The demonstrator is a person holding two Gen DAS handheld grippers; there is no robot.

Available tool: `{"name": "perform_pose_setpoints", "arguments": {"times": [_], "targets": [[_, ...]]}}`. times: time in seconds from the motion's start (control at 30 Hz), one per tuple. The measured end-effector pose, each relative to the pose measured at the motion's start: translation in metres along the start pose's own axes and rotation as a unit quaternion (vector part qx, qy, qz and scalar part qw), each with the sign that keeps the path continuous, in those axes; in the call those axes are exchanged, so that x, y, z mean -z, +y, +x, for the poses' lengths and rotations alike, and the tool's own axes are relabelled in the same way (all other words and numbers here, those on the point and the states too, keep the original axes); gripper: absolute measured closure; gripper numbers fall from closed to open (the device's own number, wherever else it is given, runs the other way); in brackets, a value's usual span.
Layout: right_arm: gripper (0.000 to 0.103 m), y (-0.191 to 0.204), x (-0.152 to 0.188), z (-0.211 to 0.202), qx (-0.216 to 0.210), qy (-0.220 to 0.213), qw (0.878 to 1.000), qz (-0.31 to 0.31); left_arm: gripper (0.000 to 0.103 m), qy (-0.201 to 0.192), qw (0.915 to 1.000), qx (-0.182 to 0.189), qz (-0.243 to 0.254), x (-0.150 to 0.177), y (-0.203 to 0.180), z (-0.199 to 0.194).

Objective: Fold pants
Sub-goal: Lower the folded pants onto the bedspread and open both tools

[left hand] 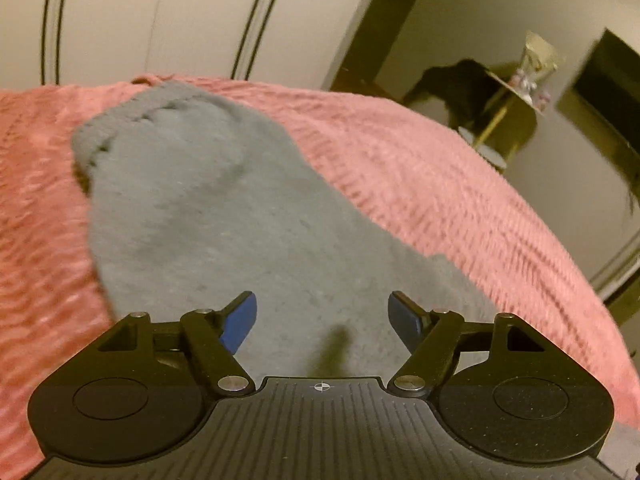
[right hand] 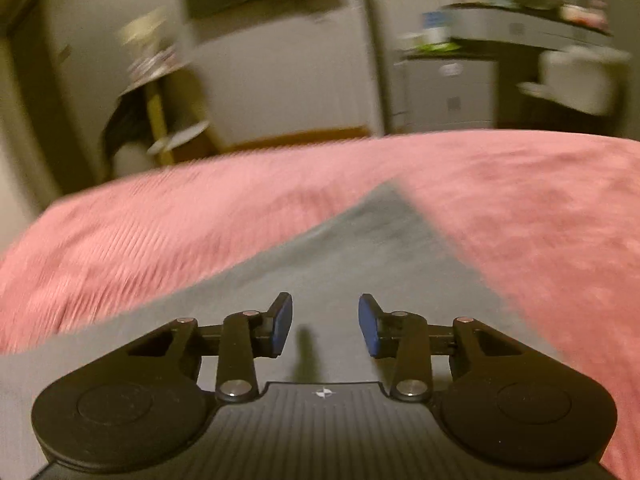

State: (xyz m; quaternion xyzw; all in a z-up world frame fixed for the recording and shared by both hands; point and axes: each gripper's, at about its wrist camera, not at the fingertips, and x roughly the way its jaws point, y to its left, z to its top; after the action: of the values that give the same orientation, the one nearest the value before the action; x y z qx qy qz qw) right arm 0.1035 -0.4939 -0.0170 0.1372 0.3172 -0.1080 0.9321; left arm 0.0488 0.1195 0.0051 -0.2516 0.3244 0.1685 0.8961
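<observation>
Grey pants (left hand: 208, 208) lie on a pink bedspread (left hand: 440, 184). In the left wrist view the elastic waistband sits at the far end, upper left. My left gripper (left hand: 322, 316) is open and empty, just above the grey cloth. In the right wrist view the grey pants (right hand: 360, 248) run away from me to a pointed end on the pink bedspread (right hand: 160, 220). My right gripper (right hand: 325, 324) is open and empty, low over the cloth. This view is blurred.
A white wardrobe (left hand: 180, 20) stands behind the bed. A small yellow side table (left hand: 508, 120) with dark cloth on it stands to the right. A white cabinet (right hand: 288, 72) and cluttered shelves (right hand: 520, 36) lie beyond the bed's edge.
</observation>
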Motion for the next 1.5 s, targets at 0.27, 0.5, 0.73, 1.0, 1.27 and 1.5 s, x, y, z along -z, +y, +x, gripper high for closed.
{"name": "perform_pose_setpoints", "arguments": {"times": [0.27, 0.5, 0.73, 1.0, 1.27, 1.5], "targets": [[0.066, 0.052, 0.009, 0.0, 0.045, 0.025, 0.998, -0.044, 0.022, -0.07, 0.9874, -0.122, 0.072, 0.009, 0.007, 0.023], [0.058, 0.213, 0.014, 0.0, -0.257, 0.102, 0.956, -0.101, 0.019, -0.11, 0.9758, -0.172, 0.078, 0.012, 0.027, 0.03], [0.029, 0.361, 0.047, 0.042, -0.316, 0.172, 0.916, -0.18, 0.012, -0.131, 0.9739, -0.175, 0.061, 0.012, 0.031, 0.042], [0.057, 0.434, 0.057, 0.071, -0.348, 0.214, 0.876, -0.256, 0.006, -0.141, 0.9782, -0.152, 0.02, 0.012, 0.042, 0.045], [0.094, 0.45, 0.06, 0.04, -0.323, 0.122, 0.88, -0.326, 0.006, -0.16, 0.9756, -0.15, 0.008, 0.011, 0.043, 0.042], [0.096, 0.456, 0.084, 0.069, -0.217, 0.081, 0.917, -0.323, 0.006, -0.151, 0.973, -0.169, 0.043, 0.012, 0.037, 0.048]]}}
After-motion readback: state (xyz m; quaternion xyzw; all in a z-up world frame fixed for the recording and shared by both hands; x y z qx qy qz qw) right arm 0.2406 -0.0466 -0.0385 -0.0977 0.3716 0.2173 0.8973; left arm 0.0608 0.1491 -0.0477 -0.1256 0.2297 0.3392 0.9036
